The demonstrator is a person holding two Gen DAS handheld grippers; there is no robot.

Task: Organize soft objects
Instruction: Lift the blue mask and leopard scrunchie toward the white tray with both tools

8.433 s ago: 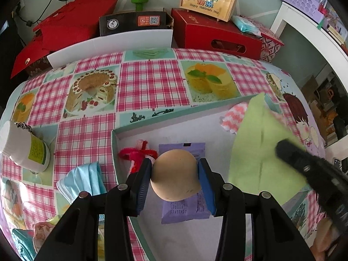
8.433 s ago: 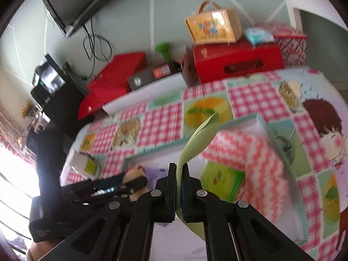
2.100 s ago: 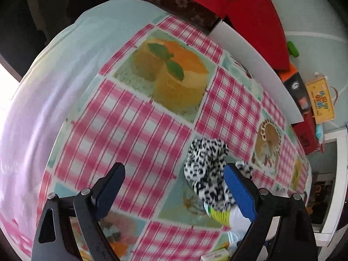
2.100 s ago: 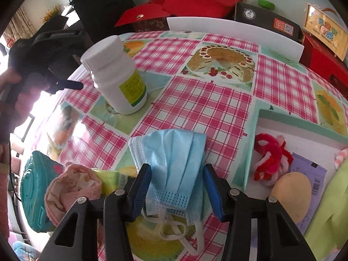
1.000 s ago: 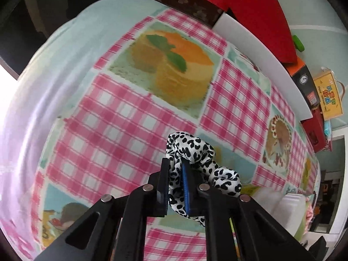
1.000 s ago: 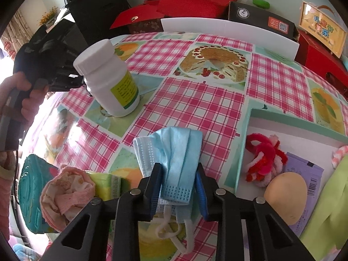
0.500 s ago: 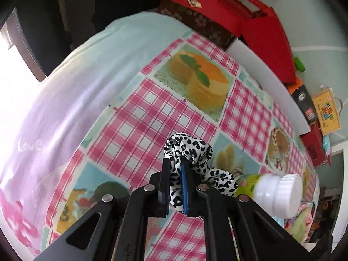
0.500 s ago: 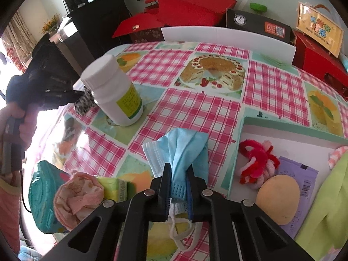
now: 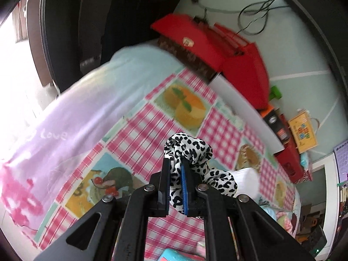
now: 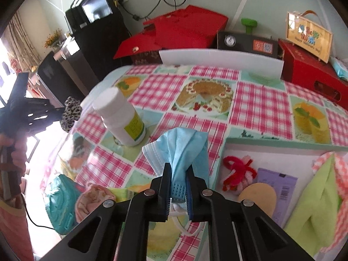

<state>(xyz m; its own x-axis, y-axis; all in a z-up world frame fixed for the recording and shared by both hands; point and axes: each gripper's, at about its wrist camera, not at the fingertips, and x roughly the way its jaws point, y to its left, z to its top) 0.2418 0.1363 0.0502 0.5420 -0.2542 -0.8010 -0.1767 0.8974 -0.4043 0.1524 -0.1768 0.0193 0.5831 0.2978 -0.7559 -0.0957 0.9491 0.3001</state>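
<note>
Pleated blue mask [image 10: 182, 150] (soft, crumpled)

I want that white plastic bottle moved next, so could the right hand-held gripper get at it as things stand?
Probably not yet. The right hand-held gripper is shut on the blue pleated face mask, so its jaws are occupied. The white plastic bottle stands upright just ahead to its left, with nothing between them.

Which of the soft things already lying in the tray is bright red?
The red pipe-cleaner bow, at the tray's left end. The tan sponge beside it, the purple packet and the green cloth are other colours.
</note>
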